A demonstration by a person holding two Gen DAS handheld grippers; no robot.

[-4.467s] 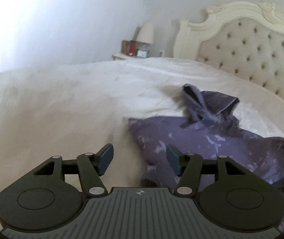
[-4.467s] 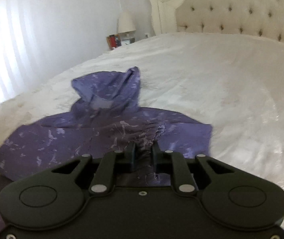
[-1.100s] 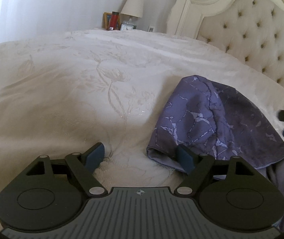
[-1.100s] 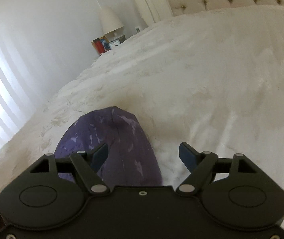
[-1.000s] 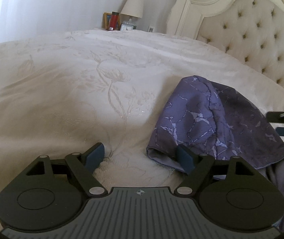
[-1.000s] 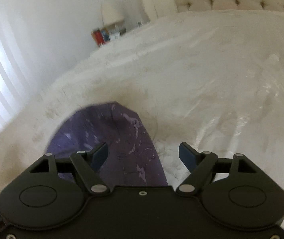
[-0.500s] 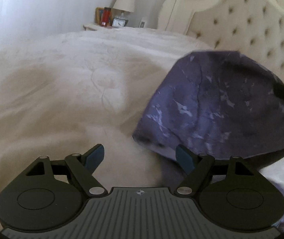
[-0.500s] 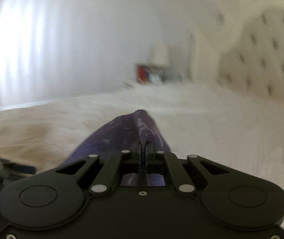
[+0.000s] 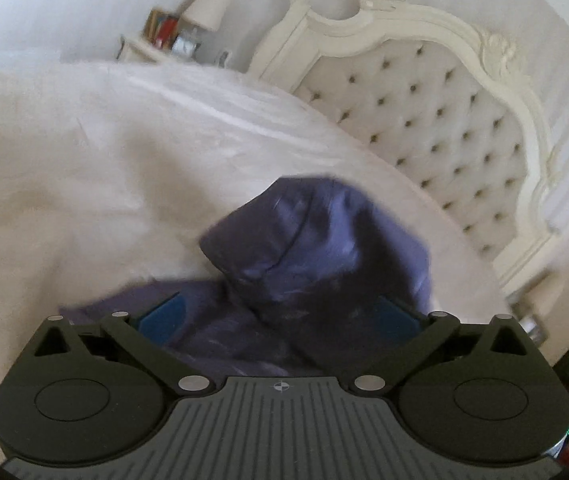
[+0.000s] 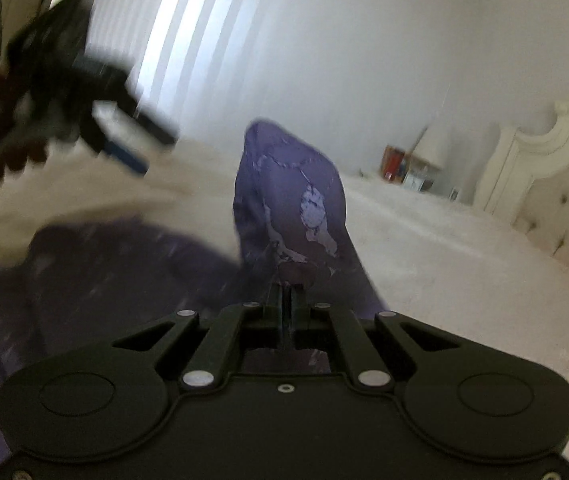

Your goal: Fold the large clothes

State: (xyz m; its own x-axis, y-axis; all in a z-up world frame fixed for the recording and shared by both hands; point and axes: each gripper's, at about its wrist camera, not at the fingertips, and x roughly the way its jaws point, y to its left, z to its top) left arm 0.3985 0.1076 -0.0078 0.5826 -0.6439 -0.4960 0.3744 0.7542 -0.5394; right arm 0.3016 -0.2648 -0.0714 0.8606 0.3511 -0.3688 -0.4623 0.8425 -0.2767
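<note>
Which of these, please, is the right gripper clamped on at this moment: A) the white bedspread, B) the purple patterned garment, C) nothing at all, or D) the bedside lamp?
B: the right gripper is shut on the purple patterned garment, whose fabric rises from between its jaws.

White bed (image 9: 84,168), tufted headboard (image 9: 424,120), bedside lamp (image 9: 204,8), bright curtains (image 10: 164,40)

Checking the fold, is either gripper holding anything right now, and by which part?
The right gripper is shut on the purple hoodie, pinching its hood. The left gripper is open, holding nothing.

garment (image 9: 316,248) on bed (image 9: 84,168), headboard (image 9: 424,120) behind
</note>
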